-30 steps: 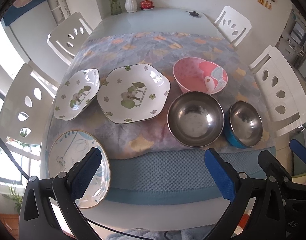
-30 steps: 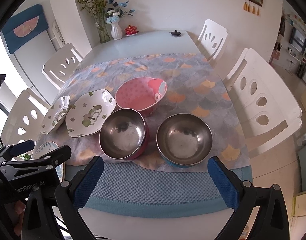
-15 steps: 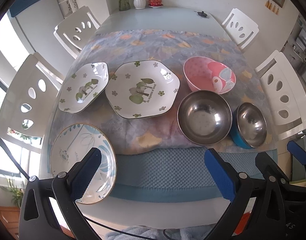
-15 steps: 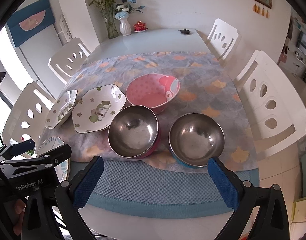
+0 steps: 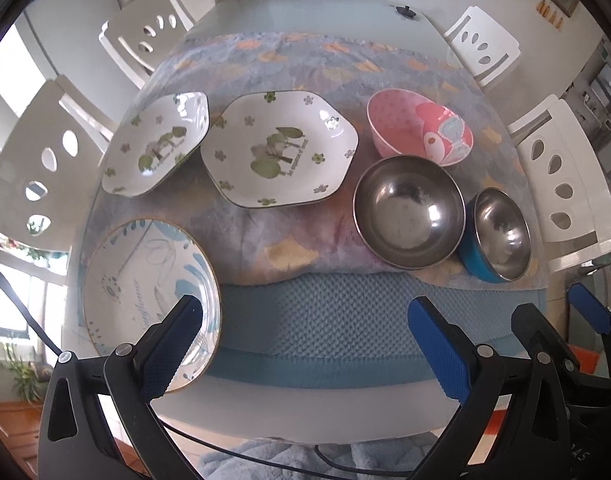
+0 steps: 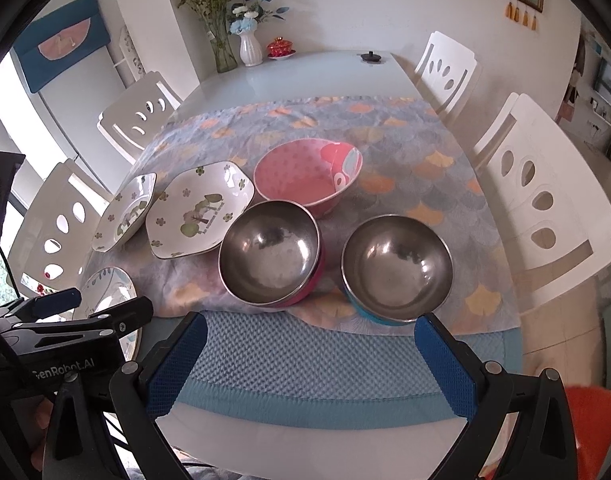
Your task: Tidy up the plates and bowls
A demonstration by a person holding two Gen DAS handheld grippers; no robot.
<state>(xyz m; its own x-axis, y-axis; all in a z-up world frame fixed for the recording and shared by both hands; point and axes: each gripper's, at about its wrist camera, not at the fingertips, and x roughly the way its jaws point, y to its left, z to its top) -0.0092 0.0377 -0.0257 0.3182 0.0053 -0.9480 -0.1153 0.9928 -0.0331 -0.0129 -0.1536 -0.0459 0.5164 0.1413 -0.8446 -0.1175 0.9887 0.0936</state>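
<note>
Since a second ago both cameras have tilted: the dishes now sit lower and nearer in the left view, higher in the right view. No dish has shifted on the cloth.

Table (image 6: 289, 76), pale glass top, white chairs round it. Patterned cloth (image 6: 385, 152) over the middle; blue mat (image 5: 337, 320) along the near edge.

Round plate (image 5: 145, 276), blue leaf print, near left, off the cloth, partly behind the left gripper's left finger.
Hexagonal plate (image 5: 279, 154), green tree print, on the cloth, centre-left. A smaller matching plate (image 5: 157, 148) just to its left, tilted, rims touching or nearly so; cannot tell which.
Pink bowl (image 6: 307, 178) behind the two steel bowls, upright.
Steel bowl with red outside (image 6: 271, 252), close in front of the pink bowl. Steel bowl with blue outside (image 6: 397, 270) just to its right, a narrow gap between them.

Left gripper (image 5: 305, 344): fingers wide apart, empty, above the mat.
Right gripper (image 6: 311, 364): fingers wide apart, empty, above the mat, its right fingertip just before the blue-sided bowl.
Vases with flowers (image 6: 250, 46) at the far end.
</note>
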